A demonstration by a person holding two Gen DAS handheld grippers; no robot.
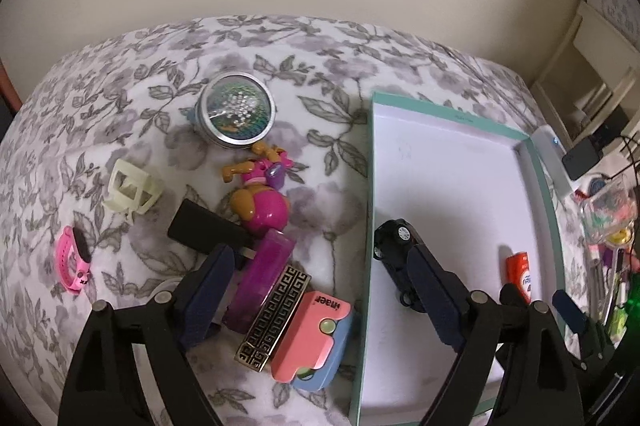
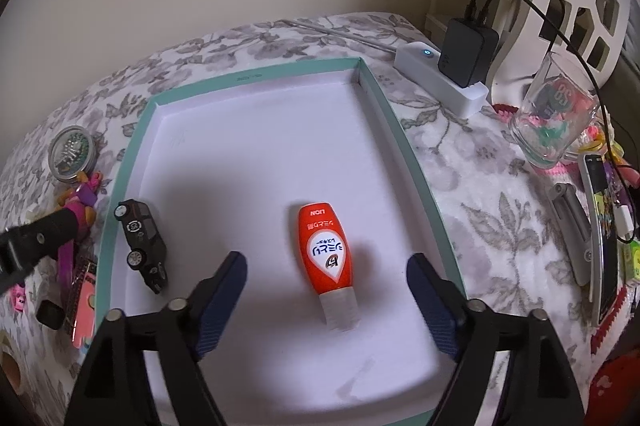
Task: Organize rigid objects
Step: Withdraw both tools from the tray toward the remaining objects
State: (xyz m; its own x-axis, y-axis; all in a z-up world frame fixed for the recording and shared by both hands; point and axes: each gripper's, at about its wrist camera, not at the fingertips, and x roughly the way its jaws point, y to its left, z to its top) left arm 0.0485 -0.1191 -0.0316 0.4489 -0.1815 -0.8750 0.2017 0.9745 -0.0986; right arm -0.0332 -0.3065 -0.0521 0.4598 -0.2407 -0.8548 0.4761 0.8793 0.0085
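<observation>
Fingers (image 2: 430,302) apart (car (image 1: 396,246) part-hidden)

The left gripper (image 1: 324,280) has its two dark blue fingers (image 1: 208,290) spread wide apart — nothing sits between them. Its black arms reach forward and down from the bottom of the view. The right gripper (image 2: 326,300) is spread wide too, with its blue fingers (image 2: 218,300) far from each other and holding nothing. It also points forward and down. In the left wrist view, the right gripper (image 1: 536,310) shows at the lower right — close beside the left one.
</observation>
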